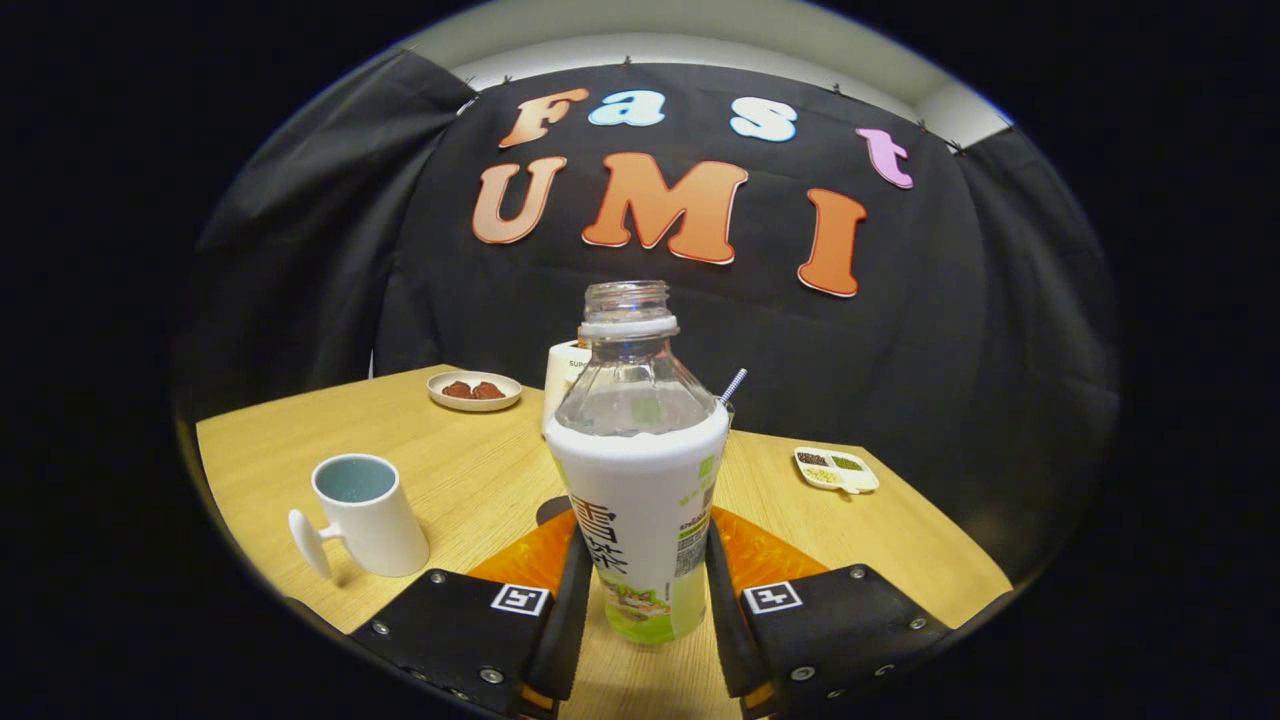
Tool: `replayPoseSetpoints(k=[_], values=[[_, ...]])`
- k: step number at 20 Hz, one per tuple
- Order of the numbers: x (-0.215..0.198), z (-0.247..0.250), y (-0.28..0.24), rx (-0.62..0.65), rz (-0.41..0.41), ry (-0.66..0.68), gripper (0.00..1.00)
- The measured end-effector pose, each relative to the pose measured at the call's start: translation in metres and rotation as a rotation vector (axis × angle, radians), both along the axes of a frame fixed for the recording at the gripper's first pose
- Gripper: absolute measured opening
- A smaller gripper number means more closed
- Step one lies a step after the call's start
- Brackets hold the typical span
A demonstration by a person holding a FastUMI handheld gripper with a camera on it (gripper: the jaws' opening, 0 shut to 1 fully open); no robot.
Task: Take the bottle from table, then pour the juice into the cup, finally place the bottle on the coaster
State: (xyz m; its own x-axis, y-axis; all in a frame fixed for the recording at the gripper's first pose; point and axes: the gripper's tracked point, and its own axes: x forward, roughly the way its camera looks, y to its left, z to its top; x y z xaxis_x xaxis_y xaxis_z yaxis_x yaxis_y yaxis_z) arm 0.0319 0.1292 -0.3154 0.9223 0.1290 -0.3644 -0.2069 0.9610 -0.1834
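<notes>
We see gripper [640, 590] clamped on bottle [640, 500] low, capless, upright so nothing spills | cup [365, 515] left on surface [470, 460] | we judge: pour next.

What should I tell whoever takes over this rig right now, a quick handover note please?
Gripper: fingers closed on the sides of the bottle, which stands upright between them with its cap off.
White cup: on the table to the left of the fingers, handle toward the camera.
Coaster: a dark edge shows just behind the bottle.
Done: bottle gripped. I cannot tell whether it is lifted yet.
Left: pour into the cup, then set the bottle on the coaster.
</notes>
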Motion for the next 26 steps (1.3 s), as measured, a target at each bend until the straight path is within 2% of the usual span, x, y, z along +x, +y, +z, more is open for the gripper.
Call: replayPoseSetpoints(k=[8, 16, 20, 26], values=[[0.009, -0.006, 0.031, -0.223, 0.098, -0.004, 0.56], [0.008, -0.010, 0.052, -0.479, 0.199, -0.075, 0.56], [0.008, -0.004, 0.062, -0.617, 0.243, -0.156, 0.56], [0.009, -0.007, 0.075, -0.754, 0.296, -0.192, 0.56]])
